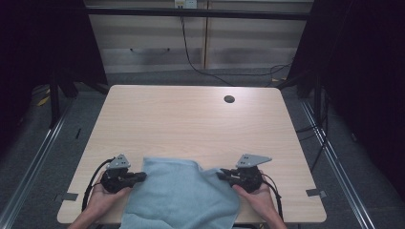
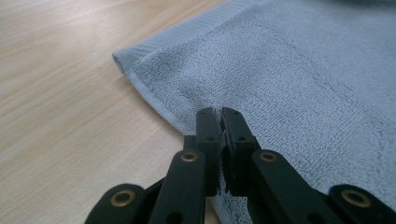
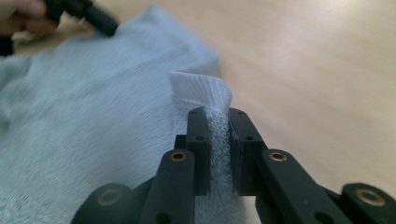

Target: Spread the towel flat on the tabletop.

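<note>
Both hands come in from the near edge of the bench (image 1: 191, 114), palms cupped under the tools, each pointing inward toward the other. The left gripper (image 1: 141, 176) lies level at the towel's left edge, jaws clamped on the hem – in the left gripper view (image 2: 219, 122) the pads meet w/ just a thin line of fabric between. The right gripper (image 1: 221, 174) also sits level, at the right edge; in the right gripper view (image 3: 218, 122) its jaws pinch a raised fold of cloth.

The light-blue towel (image 1: 179, 195) lies at the near middle of the bench, btwn the two grippers, its near end hanging over the bench edge. Long axis runs roughly near-to-far, far edge facing the bench centre – right side rumpled.

A round cable hole (image 1: 229, 99) sits well apart near the far right. Nothing blocks either gripper.
</note>
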Action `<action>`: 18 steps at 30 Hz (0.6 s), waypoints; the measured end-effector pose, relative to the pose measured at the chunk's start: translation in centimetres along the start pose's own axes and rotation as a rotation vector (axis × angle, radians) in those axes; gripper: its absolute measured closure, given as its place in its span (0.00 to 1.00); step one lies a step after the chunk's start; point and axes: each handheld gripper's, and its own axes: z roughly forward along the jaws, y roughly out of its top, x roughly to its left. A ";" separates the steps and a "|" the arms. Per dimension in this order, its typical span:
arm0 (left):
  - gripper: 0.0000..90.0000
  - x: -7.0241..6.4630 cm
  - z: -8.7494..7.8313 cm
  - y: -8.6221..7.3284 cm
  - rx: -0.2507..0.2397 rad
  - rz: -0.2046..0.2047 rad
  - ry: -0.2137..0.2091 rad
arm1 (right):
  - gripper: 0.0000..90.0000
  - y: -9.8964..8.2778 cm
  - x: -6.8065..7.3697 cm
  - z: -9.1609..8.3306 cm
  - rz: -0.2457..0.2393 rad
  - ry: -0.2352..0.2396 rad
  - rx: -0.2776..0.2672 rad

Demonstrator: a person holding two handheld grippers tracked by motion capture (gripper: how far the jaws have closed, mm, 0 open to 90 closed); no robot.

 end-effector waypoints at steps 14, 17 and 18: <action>0.67 1.1 0.3 1.1 -0.053 -0.029 0.007 | 0.91 0.3 -2.8 1.5 0.033 -0.131 0.052; 0.54 1.4 1.0 1.5 -0.043 -0.013 0.028 | 0.91 0.2 -3.0 1.4 0.034 -0.132 0.050; 0.52 1.4 1.2 1.5 -0.035 -0.014 0.027 | 0.91 0.2 -2.9 1.3 0.037 -0.129 0.048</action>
